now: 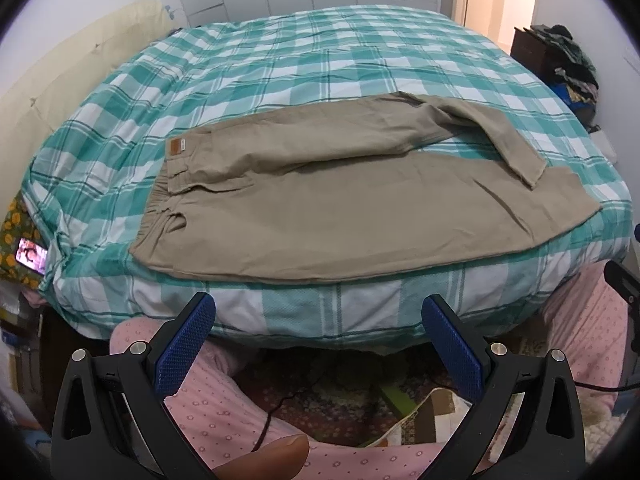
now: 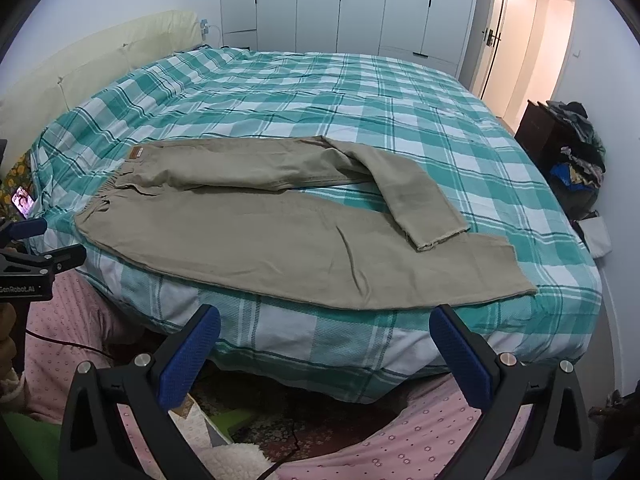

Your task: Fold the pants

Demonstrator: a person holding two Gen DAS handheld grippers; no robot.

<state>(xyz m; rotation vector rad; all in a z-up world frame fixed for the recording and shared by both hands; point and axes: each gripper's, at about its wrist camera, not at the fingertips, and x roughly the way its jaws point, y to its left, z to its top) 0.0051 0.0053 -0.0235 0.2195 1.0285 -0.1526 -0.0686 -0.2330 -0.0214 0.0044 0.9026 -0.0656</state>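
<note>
Bedroom, green-and-white checked bedspread (image 2: 360, 92) | khaki cotton pants (image 2: 248, 248) lying flat near front edge, far leg bent across | left gripper (image 1: 318, 344), right gripper (image 2: 324, 354) hovering spread, empty | soft, limp fabric; grasping hem and waistband advised.

Both wrist views low at bed's (image 1: 280, 316) near edge, facing across toward wardrobe (image 2: 360, 4). Left view sits closer. Shared: pants (image 1: 340, 200), headboard (image 2: 100, 64).

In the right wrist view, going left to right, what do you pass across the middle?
Lit phone → waistband of the khaki pants → folded-over leg's hem → clothes pile on the dark cabinet.
</note>
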